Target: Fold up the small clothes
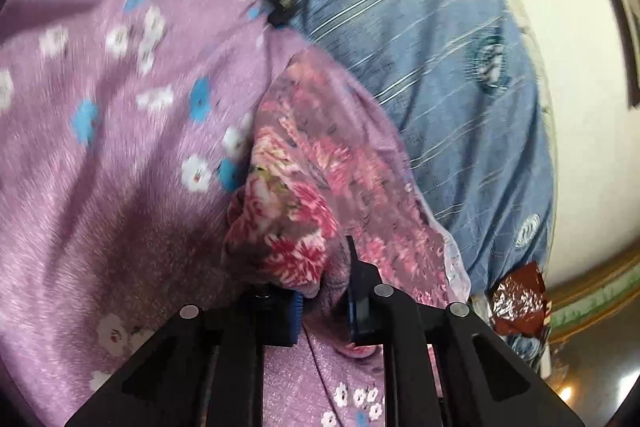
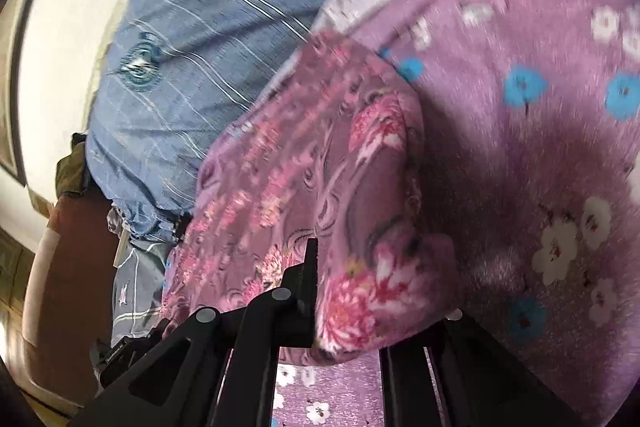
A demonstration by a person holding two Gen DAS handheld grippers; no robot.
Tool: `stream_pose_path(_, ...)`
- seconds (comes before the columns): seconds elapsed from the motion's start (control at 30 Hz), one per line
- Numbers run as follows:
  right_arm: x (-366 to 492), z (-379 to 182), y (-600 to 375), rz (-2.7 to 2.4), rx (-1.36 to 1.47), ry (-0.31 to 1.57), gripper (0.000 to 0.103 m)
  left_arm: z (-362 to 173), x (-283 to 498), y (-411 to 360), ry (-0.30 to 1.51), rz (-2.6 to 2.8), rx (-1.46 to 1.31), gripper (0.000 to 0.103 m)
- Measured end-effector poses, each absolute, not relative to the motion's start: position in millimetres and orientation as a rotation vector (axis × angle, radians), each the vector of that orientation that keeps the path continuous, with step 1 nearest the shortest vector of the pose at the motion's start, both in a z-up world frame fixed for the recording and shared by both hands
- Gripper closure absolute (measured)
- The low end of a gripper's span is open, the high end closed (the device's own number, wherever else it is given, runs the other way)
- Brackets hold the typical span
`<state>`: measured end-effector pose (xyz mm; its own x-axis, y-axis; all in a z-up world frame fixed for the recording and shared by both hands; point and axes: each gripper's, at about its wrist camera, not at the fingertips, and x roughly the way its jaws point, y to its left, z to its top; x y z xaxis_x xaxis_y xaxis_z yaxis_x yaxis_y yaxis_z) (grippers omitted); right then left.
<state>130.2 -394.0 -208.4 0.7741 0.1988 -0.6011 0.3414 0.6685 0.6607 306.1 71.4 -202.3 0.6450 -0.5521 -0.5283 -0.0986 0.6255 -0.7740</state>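
A small pink garment with red and pink flowers (image 1: 320,167) lies bunched on a purple blanket with white and blue flowers (image 1: 120,147). In the left wrist view my left gripper (image 1: 324,291) is shut on a gathered fold of the garment, and cloth bulges out between its two black fingers. In the right wrist view the same garment (image 2: 304,155) drapes over my right gripper (image 2: 352,287). Its left finger (image 2: 310,267) presses against the cloth and its right finger is hidden under the fold. That gripper is shut on the garment. Both views are blurred.
A blue striped sheet (image 1: 420,27) covers the bed beyond the purple blanket (image 2: 520,107) and ends at a white wall (image 1: 568,107). A shiny brown wrapper (image 1: 520,299) lies at the sheet's edge. A brown surface (image 2: 68,259) sits beside the bed in the right wrist view.
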Motion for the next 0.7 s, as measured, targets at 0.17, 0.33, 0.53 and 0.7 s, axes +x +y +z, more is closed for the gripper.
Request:
stream_pose_path(0.17, 99, -167, -378, -0.099, 0.670, 0.571, 0.097, -170, 273, 74, 0.764, -0.403, -0.792, 0.091)
stream_pose_path(0.33, 57, -160, -372, -0.109, 0.621, 0.601, 0.096, -192, 236, 82, 0.886, -0.371, -0.731, 0.089)
stream_pose_path(0.53, 60, -217, -402, -0.180, 0.818, 0.898, 0.081, -219, 248, 84, 1.038, -0.315, -0.761, 0.069)
stream_pose_path(0.7, 25, -165, -428, -0.408, 0.747, 0.718, 0.064, -216, 253, 84, 0.997, -0.335, -0.823, 0.052)
